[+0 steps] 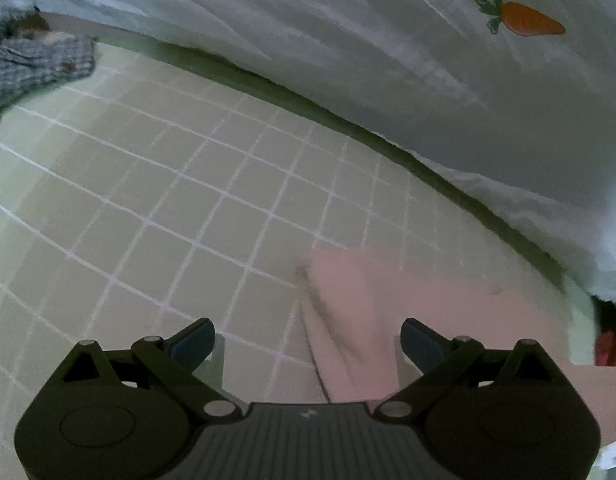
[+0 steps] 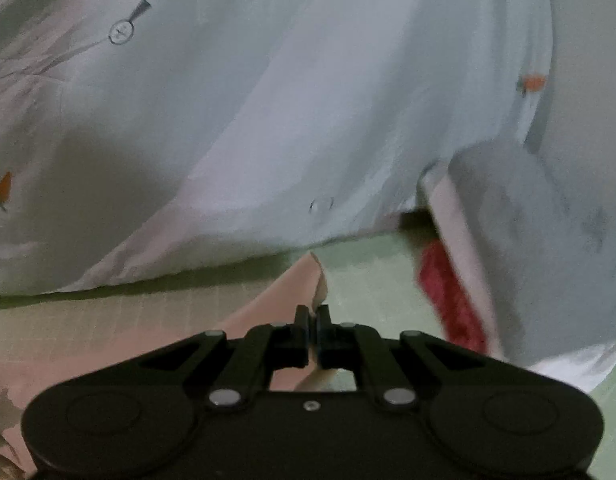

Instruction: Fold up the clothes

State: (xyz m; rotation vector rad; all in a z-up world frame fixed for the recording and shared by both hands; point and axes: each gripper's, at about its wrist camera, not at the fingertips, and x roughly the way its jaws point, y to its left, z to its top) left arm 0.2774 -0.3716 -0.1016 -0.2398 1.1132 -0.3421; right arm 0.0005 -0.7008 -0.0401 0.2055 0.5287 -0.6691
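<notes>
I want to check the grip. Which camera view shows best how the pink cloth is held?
The right wrist view: the right gripper is shut on the pink cloth edge. The left wrist view shows only blurred cloth lying beneath the open left gripper.

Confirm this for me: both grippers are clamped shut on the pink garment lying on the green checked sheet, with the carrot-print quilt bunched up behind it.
Not quite. Only the right gripper is shut on the pink garment, as the right wrist view shows. In the left wrist view the left gripper is open, its jaws wide apart above the garment's edge. The green checked sheet and the carrot-print quilt behind are as you say.
</notes>
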